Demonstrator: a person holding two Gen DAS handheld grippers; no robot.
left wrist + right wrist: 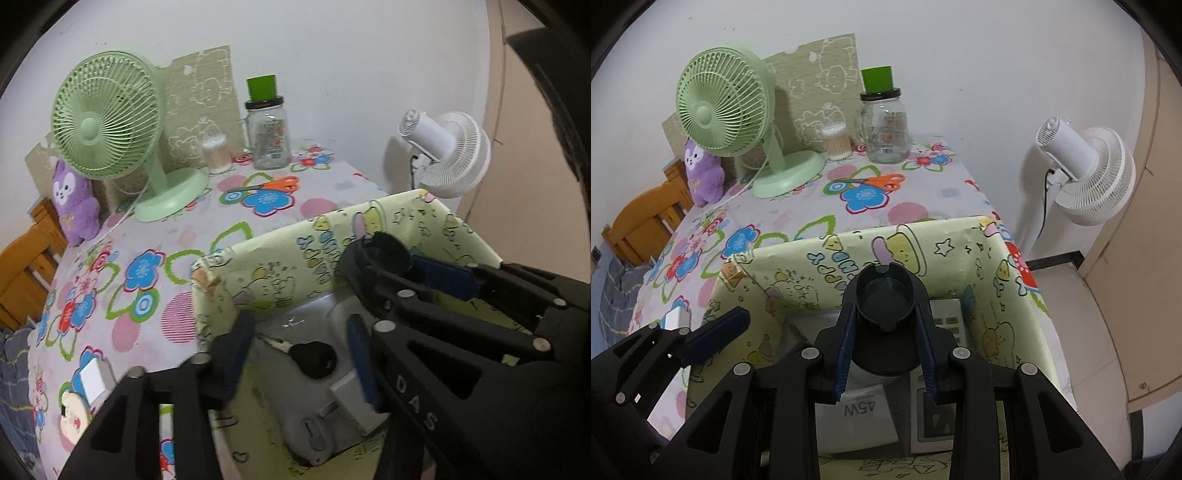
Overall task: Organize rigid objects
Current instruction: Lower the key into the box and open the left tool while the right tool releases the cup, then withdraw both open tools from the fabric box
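A yellow-green cartoon-print box [280, 266] [960, 236] stands on the flowered table. My right gripper [886, 332] is shut on a black round cup-shaped object [884, 295] and holds it over the box; it also shows in the left wrist view [384, 254]. My left gripper [295, 350] is open over the box's left side, empty; one blue-padded finger shows in the right wrist view [716, 336]. Inside the box lie a grey device [317, 406], a small black piece [314, 358], a white 45W card [857, 417] and a calculator-like item [947, 321].
On the table stand a green fan [727, 110], a glass jar with a green cup on it [886, 125], a cotton-swab tub [834, 142], orange scissors [882, 181], a purple plush [701, 173] and a white block [92, 380]. A white floor fan [1086, 173] is at right.
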